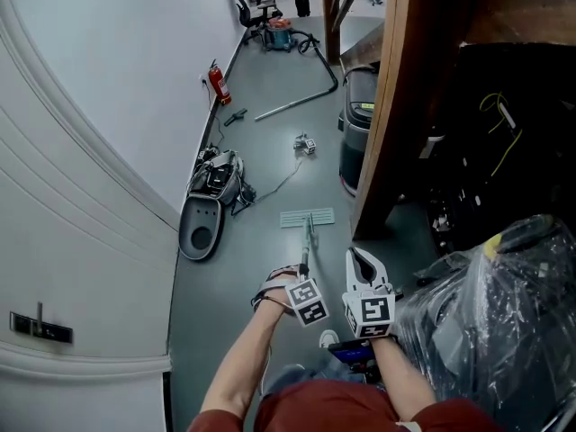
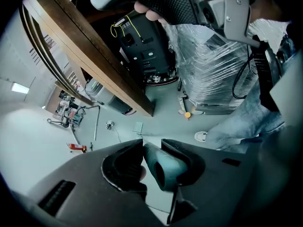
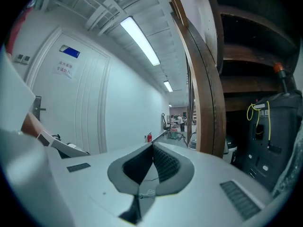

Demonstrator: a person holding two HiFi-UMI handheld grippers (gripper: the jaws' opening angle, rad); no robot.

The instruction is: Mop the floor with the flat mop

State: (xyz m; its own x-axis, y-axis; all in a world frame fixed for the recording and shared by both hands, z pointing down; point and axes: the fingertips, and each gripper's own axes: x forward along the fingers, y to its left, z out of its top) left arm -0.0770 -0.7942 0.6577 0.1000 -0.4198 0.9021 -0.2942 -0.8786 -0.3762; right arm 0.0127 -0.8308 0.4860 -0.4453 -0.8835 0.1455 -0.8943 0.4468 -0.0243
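Note:
The flat mop lies ahead of me with its pale head (image 1: 307, 217) flat on the grey floor, and its thin handle (image 1: 307, 246) runs back to my left gripper (image 1: 303, 275). In the left gripper view that gripper (image 2: 144, 145) is shut on the teal grip of the handle (image 2: 165, 167), and the mop head (image 2: 138, 127) shows small beyond it. My right gripper (image 1: 360, 261) is just right of the handle, pointing forward. Its jaws (image 3: 152, 146) meet at the tips with nothing between them. The mop head (image 3: 147, 193) shows through the gap below.
A curved white wall (image 1: 108, 124) runs along the left. A grey floor machine (image 1: 214, 180), a red fire extinguisher (image 1: 218, 84), a metal pipe (image 1: 292, 104) and a small corded device (image 1: 306, 144) lie ahead. A bin (image 1: 360, 129), a wooden partition (image 1: 396, 106) and a plastic-wrapped load (image 1: 504, 304) stand right.

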